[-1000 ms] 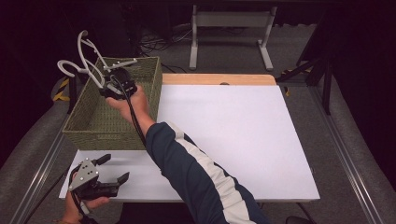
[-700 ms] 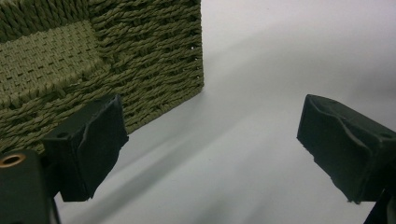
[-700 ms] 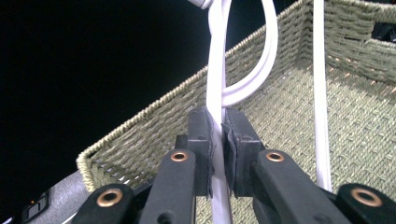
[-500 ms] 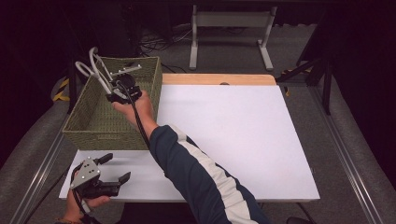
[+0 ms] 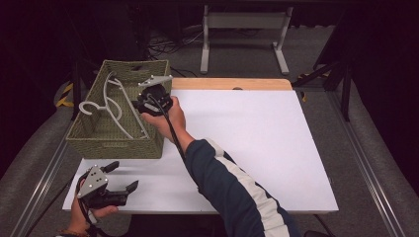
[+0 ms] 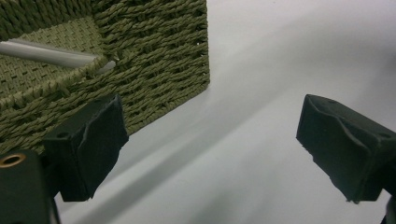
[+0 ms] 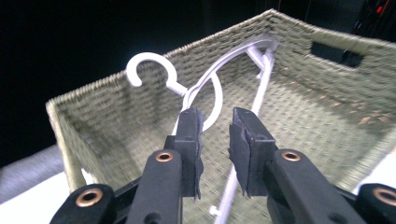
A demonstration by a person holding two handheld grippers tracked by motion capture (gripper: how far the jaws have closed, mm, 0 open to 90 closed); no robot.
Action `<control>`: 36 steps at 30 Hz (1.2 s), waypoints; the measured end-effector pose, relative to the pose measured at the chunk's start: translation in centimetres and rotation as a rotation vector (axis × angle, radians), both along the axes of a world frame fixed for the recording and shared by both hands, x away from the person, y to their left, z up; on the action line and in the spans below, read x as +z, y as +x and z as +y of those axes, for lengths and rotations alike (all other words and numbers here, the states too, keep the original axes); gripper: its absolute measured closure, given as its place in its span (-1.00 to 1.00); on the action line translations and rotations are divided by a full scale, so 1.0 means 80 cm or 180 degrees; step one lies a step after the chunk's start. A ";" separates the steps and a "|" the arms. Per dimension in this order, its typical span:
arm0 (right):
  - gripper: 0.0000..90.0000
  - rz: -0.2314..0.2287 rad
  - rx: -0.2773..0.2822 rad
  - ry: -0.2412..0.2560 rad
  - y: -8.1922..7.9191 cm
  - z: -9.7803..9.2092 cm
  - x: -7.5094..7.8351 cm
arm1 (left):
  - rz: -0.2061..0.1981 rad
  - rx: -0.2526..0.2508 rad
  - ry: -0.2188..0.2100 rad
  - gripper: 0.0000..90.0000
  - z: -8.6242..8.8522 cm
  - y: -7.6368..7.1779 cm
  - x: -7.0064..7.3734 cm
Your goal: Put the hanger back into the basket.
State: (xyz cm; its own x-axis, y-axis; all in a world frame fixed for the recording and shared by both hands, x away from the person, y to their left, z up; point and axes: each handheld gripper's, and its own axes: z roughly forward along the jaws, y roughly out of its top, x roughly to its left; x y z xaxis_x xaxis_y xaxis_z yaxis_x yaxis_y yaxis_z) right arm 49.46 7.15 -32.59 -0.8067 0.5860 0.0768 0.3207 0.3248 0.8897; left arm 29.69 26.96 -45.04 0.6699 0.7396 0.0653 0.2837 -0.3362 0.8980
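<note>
The right gripper (image 7: 215,140) is hovering over the green woven basket (image 5: 89,140), jaws slightly parted around the white plastic hanger (image 7: 212,91) without clamping it. The left gripper (image 5: 121,177) is resting on the white worktop (image 5: 257,143), jaws gaping wide, holding nothing.

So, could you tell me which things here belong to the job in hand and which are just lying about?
In the job:
- hanger, lying in the basket with its hook over the rim
- basket
- right gripper, jaws slightly apart around the hanger

Lying about:
- left gripper, open, idle near the table's front edge
- white table
- metal stand on the floor behind
</note>
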 end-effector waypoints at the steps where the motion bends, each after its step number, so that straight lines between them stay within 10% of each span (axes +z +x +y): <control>1: 0.59 -0.0042 0.0049 -0.0006 -0.002 -0.006 -0.001 | -0.0005 0.0006 0.0002 -0.80 -0.001 0.001 -0.001; 20: 0.19 -0.0946 0.0263 -0.0303 -0.058 -0.119 -0.006 | -0.0002 0.0098 0.0114 -0.81 -0.009 0.009 -0.004; 36: 0.02 -0.1162 0.0057 -0.0479 -0.093 -0.210 -0.014 | 0.0028 0.0259 0.0141 -0.78 -0.010 0.019 -0.003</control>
